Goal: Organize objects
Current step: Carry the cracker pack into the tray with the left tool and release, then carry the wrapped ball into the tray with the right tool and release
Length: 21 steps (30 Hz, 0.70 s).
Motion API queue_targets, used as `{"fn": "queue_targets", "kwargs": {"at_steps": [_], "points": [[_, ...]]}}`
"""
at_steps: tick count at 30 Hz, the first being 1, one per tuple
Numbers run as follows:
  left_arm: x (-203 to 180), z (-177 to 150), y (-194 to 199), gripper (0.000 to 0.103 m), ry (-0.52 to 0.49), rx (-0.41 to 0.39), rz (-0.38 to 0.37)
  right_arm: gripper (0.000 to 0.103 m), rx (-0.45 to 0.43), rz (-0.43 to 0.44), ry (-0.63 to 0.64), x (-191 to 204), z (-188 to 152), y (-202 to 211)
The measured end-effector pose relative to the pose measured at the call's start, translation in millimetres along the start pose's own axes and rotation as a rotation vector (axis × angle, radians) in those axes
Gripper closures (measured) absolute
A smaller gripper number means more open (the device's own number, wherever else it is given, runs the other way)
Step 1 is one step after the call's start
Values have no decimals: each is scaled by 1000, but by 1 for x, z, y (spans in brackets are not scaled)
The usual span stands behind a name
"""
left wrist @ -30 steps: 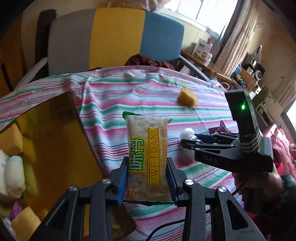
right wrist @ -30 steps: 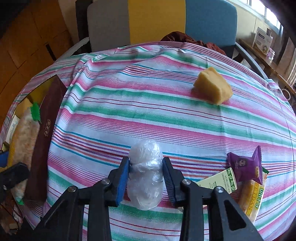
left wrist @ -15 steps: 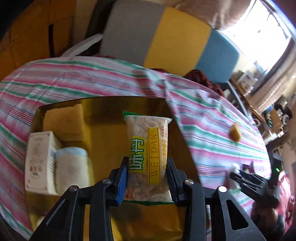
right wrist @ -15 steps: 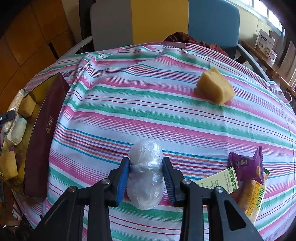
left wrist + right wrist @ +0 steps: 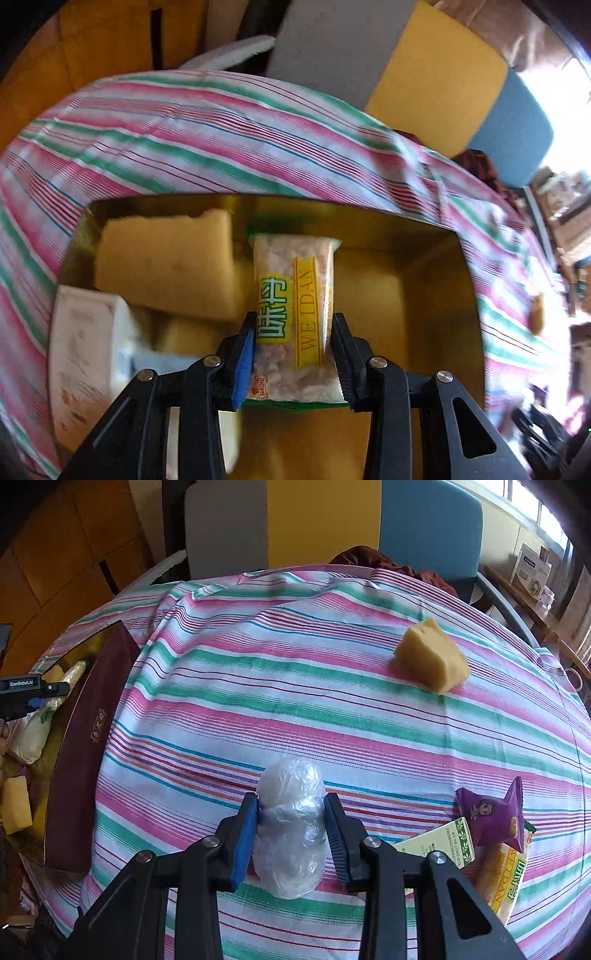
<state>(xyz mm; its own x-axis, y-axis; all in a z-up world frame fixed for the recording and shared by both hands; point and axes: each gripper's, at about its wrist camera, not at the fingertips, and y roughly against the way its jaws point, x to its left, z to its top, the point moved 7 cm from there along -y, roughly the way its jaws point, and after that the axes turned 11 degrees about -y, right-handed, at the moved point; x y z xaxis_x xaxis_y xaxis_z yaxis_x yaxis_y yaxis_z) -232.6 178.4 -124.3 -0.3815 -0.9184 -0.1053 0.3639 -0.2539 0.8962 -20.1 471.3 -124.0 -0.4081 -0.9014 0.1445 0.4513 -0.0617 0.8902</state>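
Note:
My left gripper (image 5: 293, 360) is shut on a clear snack packet (image 5: 295, 314) with a yellow and green label, held over the gold-lined box (image 5: 436, 295). Inside the box lie a yellow sponge cake (image 5: 162, 266) and a white packet (image 5: 85, 354). My right gripper (image 5: 290, 840) is shut on a white lump wrapped in clear plastic (image 5: 290, 823) that rests on the striped tablecloth (image 5: 295, 686). In the right wrist view the left gripper (image 5: 33, 698) shows at the left edge above the box (image 5: 85, 746), still with its packet.
A yellow cake piece (image 5: 430, 661) sits far right on the cloth. A purple packet (image 5: 491, 814), a pale green carton (image 5: 443, 842) and a yellow snack bar (image 5: 502, 882) lie by my right gripper. A grey, yellow and blue chair (image 5: 325, 520) stands behind the table.
My left gripper has carried the snack packet leftward from above the cloth to over the box and rolled as it went. The right gripper and its wrapped lump have kept still.

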Motion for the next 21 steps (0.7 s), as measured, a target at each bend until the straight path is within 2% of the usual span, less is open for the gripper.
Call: {"fn": "queue_targets", "kwargs": {"at_steps": [2,8,21], "points": [[3,2,-3,62,-13,-7,33,67,0,0,1,0,0,0],[2,-2,2,60,-55,-37,58,67,-2,-5,7,0,0,-1],[-10,-26,90,49,-165,-252,68,67,-21,-31,24,2,0,0]]}}
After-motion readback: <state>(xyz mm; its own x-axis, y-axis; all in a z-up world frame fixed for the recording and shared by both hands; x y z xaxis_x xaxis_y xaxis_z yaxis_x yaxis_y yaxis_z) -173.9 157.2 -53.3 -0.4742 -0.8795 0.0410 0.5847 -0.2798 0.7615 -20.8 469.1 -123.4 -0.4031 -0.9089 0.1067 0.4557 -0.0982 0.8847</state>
